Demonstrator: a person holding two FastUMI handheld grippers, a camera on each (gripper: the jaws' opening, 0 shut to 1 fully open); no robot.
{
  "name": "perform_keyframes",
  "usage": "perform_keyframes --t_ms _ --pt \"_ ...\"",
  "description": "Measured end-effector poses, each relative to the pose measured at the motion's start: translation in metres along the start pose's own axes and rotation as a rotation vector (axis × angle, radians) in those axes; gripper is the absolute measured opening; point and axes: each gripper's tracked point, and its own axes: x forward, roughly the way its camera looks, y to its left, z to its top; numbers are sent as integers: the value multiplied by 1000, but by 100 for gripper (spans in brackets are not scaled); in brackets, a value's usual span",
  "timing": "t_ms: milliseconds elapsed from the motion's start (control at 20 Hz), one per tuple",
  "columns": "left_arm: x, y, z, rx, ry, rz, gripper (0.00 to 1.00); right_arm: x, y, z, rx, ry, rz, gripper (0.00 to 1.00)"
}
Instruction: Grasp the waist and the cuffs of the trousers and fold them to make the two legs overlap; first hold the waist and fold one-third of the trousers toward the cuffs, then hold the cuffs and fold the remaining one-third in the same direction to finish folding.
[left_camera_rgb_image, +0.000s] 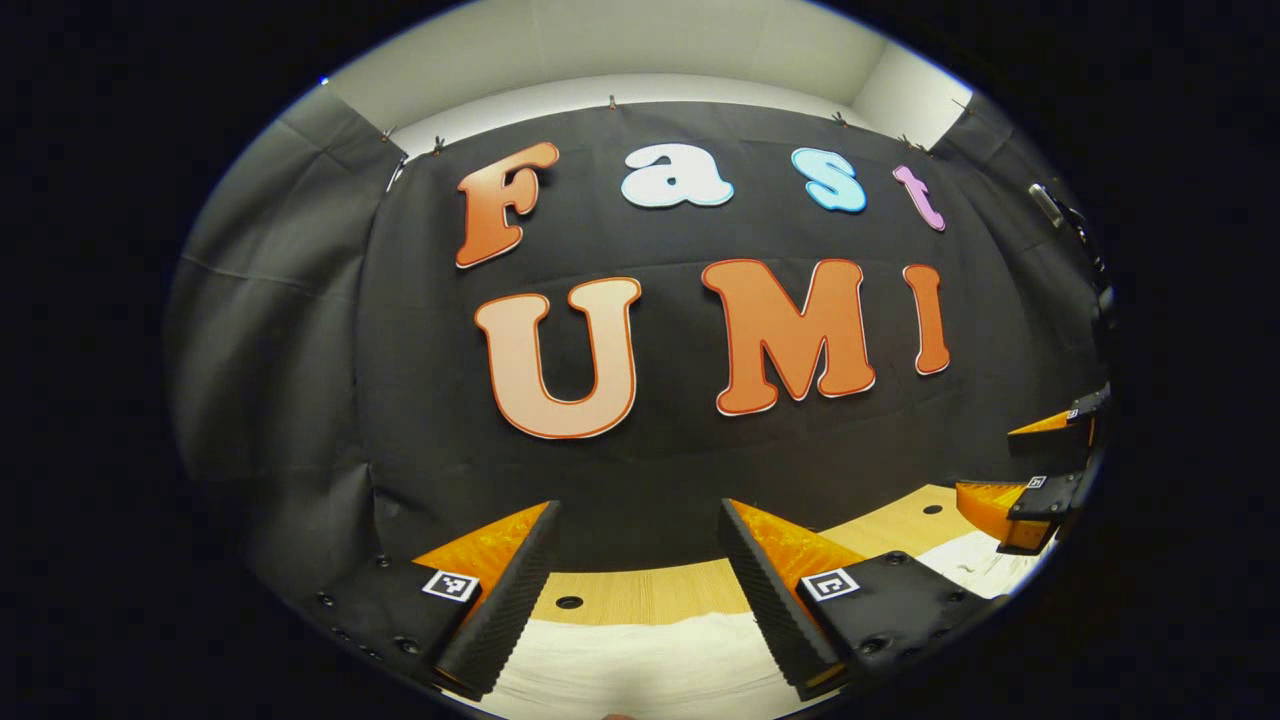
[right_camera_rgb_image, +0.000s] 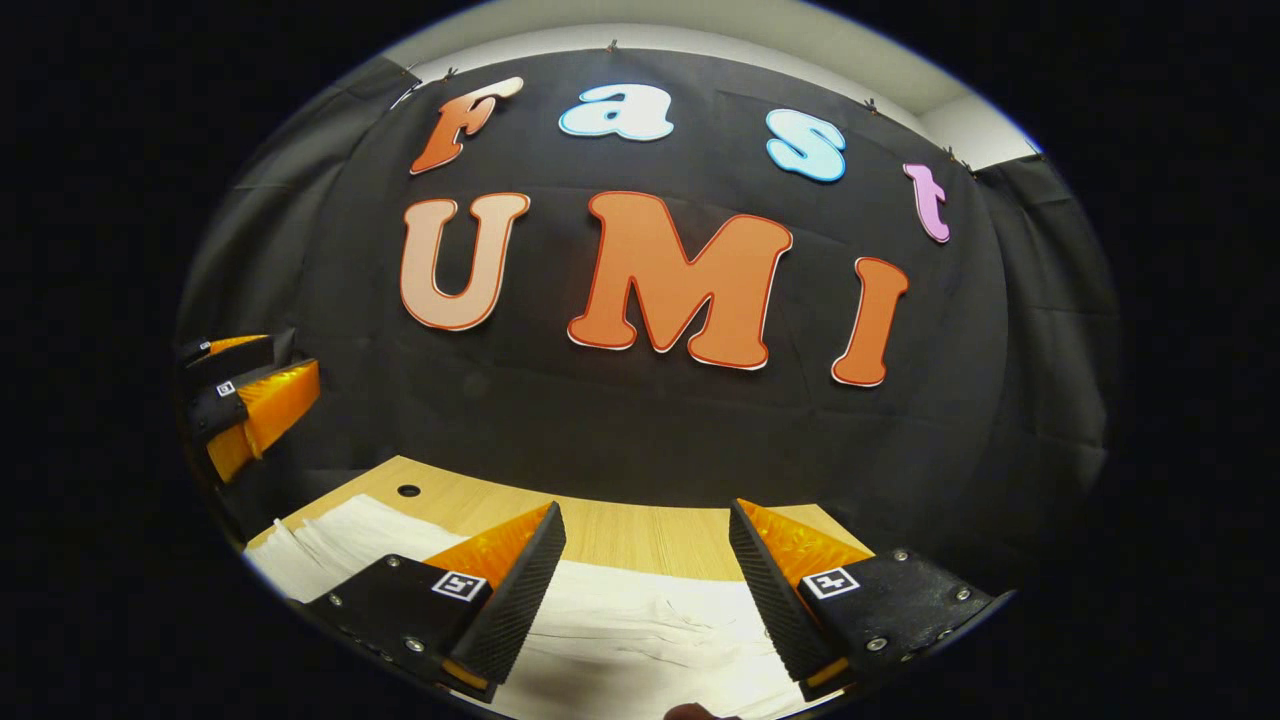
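White trousers (right_camera_rgb_image: 620, 625) lie flat on the wooden table (right_camera_rgb_image: 640, 535), stretching from the left edge toward the right in the right gripper view. My right gripper (right_camera_rgb_image: 645, 520) hovers above them, open, nothing between its fingers. In the left gripper view the same white trousers (left_camera_rgb_image: 640, 665) show below my left gripper (left_camera_rgb_image: 635, 520), which also stands open and holds nothing. The right gripper (left_camera_rgb_image: 1040, 470) appears at the far right of the left gripper view, above the cloth. The left gripper (right_camera_rgb_image: 250, 400) appears at the far left of the right gripper view.
The wooden table (left_camera_rgb_image: 660, 590) has small round holes (left_camera_rgb_image: 569, 602) near its back edge, and one hole (right_camera_rgb_image: 408, 490) shows in the right gripper view. The black cloth wall (left_camera_rgb_image: 640, 450) rises directly behind the table.
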Motion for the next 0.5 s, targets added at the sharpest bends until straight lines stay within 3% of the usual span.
perform_keyframes --t_ms 250,500 --pt "-3 30 -25 -12 47 8 100 -6 -6 -18 1 64 -73 99" --pt "8 38 -46 -20 94 34 100 -7 -6 -45 17 150 -54 99"
